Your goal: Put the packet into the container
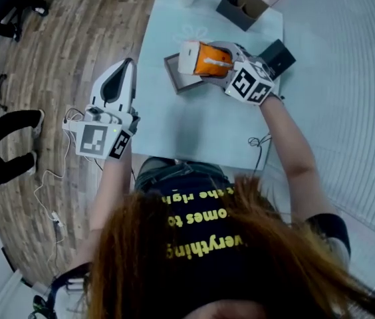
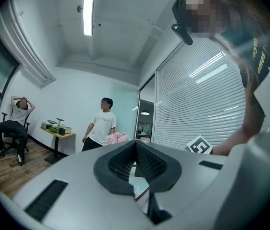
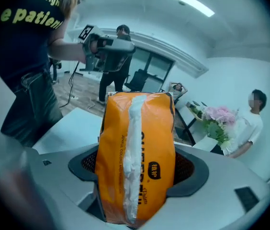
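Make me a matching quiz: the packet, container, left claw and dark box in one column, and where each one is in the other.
1 packet
2 container
3 left claw
4 dark box

A far end of the table
B gripped in the right claw
C on the table, near its left edge
D beside the table, shut and empty

Pairs: 1-B, 2-C, 3-D, 4-A

Bright orange on the packet [image 3: 135, 147], with a white strip down the middle and dark print (a small black badge too). White on the left gripper [image 1: 129, 63] and right gripper [image 1: 215, 60], black on the pads [image 2: 149, 164], black-and-white squares on each cube [image 1: 98, 140]. Pale blue-white for the table [image 1: 194, 128], brown planks for the floor [image 1: 61, 45], grey-brown for the container [image 1: 172, 72]. Black shirt [image 1: 201, 234], yellow lettering. Pink flowers [image 3: 219, 115].
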Tool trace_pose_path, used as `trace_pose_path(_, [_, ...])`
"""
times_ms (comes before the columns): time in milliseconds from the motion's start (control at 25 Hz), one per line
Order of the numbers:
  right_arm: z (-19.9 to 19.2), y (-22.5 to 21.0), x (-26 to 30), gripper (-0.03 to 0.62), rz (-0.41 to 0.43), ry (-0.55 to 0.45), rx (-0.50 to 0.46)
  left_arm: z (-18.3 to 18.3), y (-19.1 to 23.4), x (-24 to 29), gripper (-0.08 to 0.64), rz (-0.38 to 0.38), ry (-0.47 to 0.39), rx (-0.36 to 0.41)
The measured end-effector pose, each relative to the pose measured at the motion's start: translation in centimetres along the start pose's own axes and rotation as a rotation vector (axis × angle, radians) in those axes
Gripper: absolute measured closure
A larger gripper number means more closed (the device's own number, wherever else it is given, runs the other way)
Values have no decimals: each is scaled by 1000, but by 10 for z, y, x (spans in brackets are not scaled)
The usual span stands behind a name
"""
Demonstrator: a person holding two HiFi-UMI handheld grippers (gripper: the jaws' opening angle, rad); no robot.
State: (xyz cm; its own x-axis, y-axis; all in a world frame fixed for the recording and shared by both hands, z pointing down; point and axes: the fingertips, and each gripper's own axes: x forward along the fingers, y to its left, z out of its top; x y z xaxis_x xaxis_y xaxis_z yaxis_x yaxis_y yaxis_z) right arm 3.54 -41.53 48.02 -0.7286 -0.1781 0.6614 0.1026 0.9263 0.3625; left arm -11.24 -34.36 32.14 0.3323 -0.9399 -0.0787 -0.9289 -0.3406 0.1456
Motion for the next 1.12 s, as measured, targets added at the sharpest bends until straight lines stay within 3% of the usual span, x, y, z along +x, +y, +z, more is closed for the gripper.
trace_pose_path(240, [-21,11,25,209,144,126,-204,-7,10,-11,558,42,11,-10])
trace_pose_path(440, [-39,24,38,209,256,214,-316,-7,13,-20,558,65,10,-4])
trace_pose_path(1120, [-72,35,80,209,489,341,-321,-17,23,-36,558,124,30,-13])
